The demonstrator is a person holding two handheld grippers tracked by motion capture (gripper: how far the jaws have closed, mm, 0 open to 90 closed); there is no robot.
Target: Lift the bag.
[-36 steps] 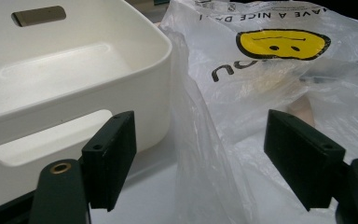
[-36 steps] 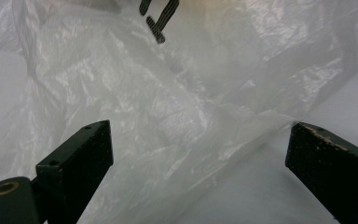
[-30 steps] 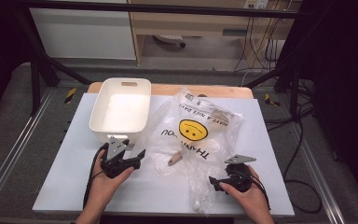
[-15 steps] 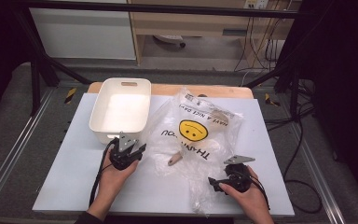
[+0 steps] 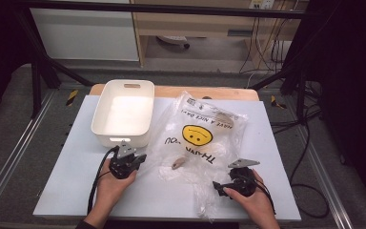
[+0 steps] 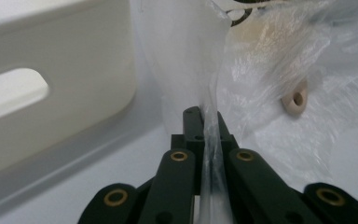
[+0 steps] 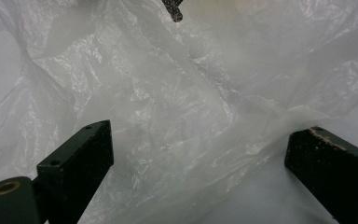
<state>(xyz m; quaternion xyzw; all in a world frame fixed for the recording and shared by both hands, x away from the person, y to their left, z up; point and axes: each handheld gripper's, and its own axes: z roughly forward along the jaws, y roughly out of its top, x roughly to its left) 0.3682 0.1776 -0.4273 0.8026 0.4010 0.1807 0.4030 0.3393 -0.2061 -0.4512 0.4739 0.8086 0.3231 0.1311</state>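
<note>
- Left tool point(image 5: 134, 160) at the near left of the counter point(image 5: 66, 186), just in front of the white tub point(image 5: 124, 110); jaws clamped tight on a thin fold at the left edge of the clear plastic bag point(image 5: 202, 138).
- In the left tool view point(image 6: 205, 135): that bag point(image 6: 270, 60) film pinched upright between the black jaws, tub wall point(image 6: 56, 88) close by on the left.
- Right tool point(image 5: 221, 187) at the near right, jaws spread wide, holding nothing; crumpled bag point(image 7: 182, 107) film lying between and beyond the jaws point(image 7: 198, 158).
- Bag spread flat mid-counter, right of the tub, yellow smiley print facing up.
- Small tan object point(image 5: 178, 163) inside the bag, near its lower left, seen as a pale ring-like end point(image 6: 295, 99) through the film.
</note>
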